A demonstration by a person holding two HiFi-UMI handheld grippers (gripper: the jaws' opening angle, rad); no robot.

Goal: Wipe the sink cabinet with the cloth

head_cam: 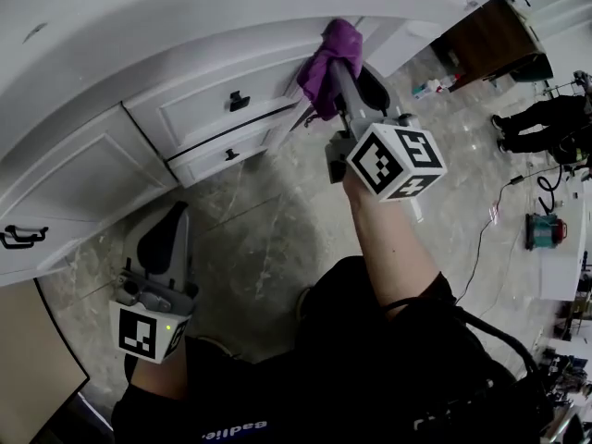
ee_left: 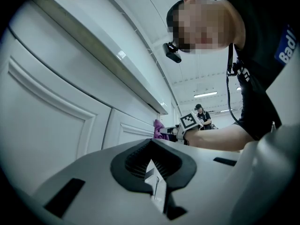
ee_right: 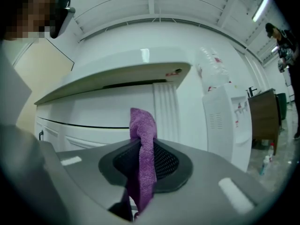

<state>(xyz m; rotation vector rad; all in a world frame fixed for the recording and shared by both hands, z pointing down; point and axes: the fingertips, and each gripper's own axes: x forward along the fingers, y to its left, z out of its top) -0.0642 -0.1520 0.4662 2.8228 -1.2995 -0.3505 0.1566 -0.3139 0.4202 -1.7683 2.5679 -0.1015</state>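
Right hand-held gripper (head_cam: 344,63) is clenched on the purple cloth (head_cam: 326,58). The right gripper view shows the jaws of this gripper (ee_right: 143,161) pinching the cloth (ee_right: 143,139) between the black pads. One bunched end stands up past the tips toward 12 o'clock and the rest hangs back toward 6 o'clock.

Left hand-held gripper (head_cam: 165,239) is closed with nothing in it. In the left gripper view its pads (ee_left: 152,165) meet and only a thin slit shows between them. It is held low at 7 o'clock in the head view, over the marble floor (head_cam: 268,239) and well apart from the cloth.

In the head view the cloth sits at 12 o'clock of the right gripper's marker cube (head_cam: 398,160). It is up against the sink cabinet (head_cam: 185,109), just under the white bench edge (head_cam: 231,17) at the cabinet's right corner. Actual contact with the cabinet cannot be told.

Only the head view shows:
- two drawers with black pulls (head_cam: 239,101) at 9 o'clock of the cloth
- a door handle (head_cam: 20,239) far left
- another person (head_cam: 541,123) at 3 o'clock

Only the right gripper view shows:
- the overhanging bench lip (ee_right: 117,76) at 12 o'clock of the cloth
- a fluted cabinet post (ee_right: 166,111) directly behind the cloth
- a white dispenser (ee_right: 225,121) at 3 o'clock
- a dark wooden cabinet (ee_right: 262,116) beyond the dispenser

The left gripper view looks along the cabinet doors (ee_left: 47,116). The cloth (ee_left: 158,129) is small and far off at 12 o'clock of the left jaws, beside the right gripper's cube (ee_left: 188,121).
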